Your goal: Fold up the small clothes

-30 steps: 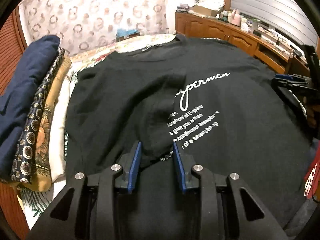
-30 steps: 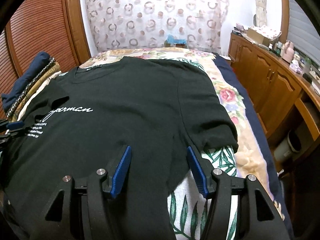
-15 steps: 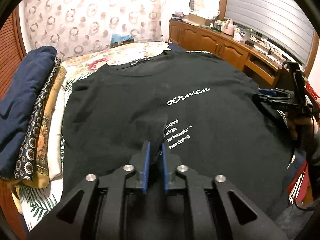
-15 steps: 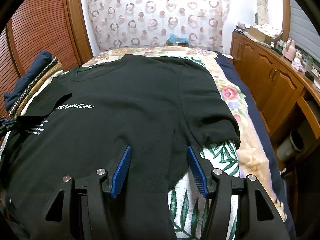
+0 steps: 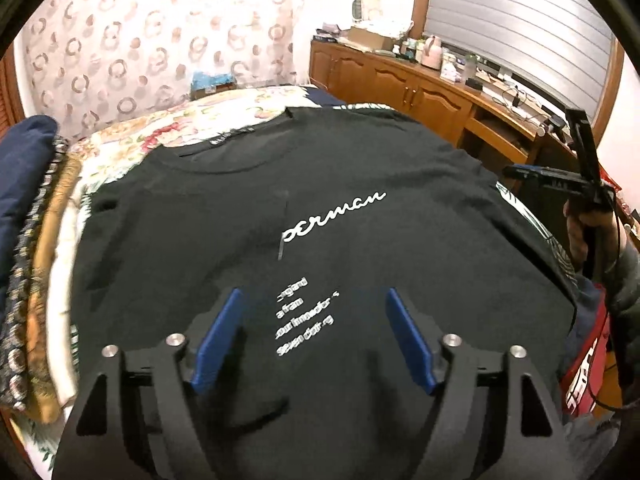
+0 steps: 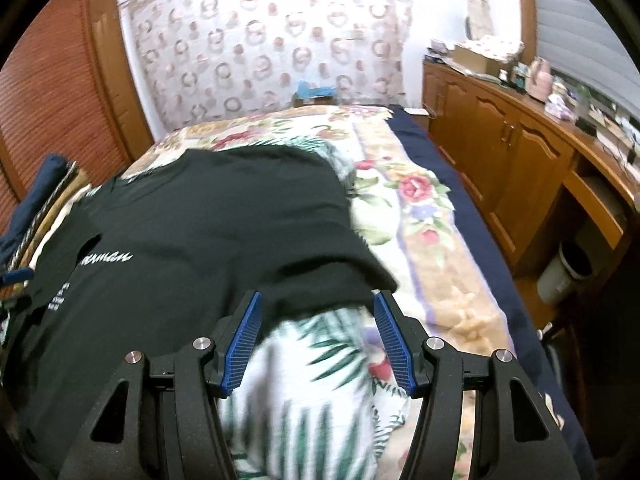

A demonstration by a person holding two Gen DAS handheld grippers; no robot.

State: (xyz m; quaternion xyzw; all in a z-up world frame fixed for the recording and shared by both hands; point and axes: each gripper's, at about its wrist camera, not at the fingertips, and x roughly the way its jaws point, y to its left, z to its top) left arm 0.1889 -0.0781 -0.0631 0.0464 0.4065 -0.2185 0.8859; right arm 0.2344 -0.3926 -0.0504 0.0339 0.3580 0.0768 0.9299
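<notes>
A black T-shirt (image 5: 400,248) with white lettering lies spread face up on the bed. Its left sleeve is folded in over the chest and covers the start of the print. My left gripper (image 5: 313,296) hovers above the lower print. Its jaws are opening wide and nothing is between the pads. My right gripper (image 6: 317,298) is open above the hem of the shirt's right sleeve (image 6: 340,280), where black cloth meets a leaf-patterned cover. In the left wrist view the right gripper (image 5: 536,174) shows at the far right, held by a hand (image 5: 576,232).
A stack of folded clothes (image 5: 28,240) sits along the bed's left side. The floral bedspread (image 6: 420,220) runs to a dark blue edge on the right. Beyond it stand wooden cabinets (image 6: 520,152) and a white bin (image 6: 564,272). A red bag (image 5: 588,372) is at the near right.
The left gripper pinched a fold of the black cloth, then let it go and opened wide; that cloth now lies flat. The right gripper moved right to the sleeve, still open.
</notes>
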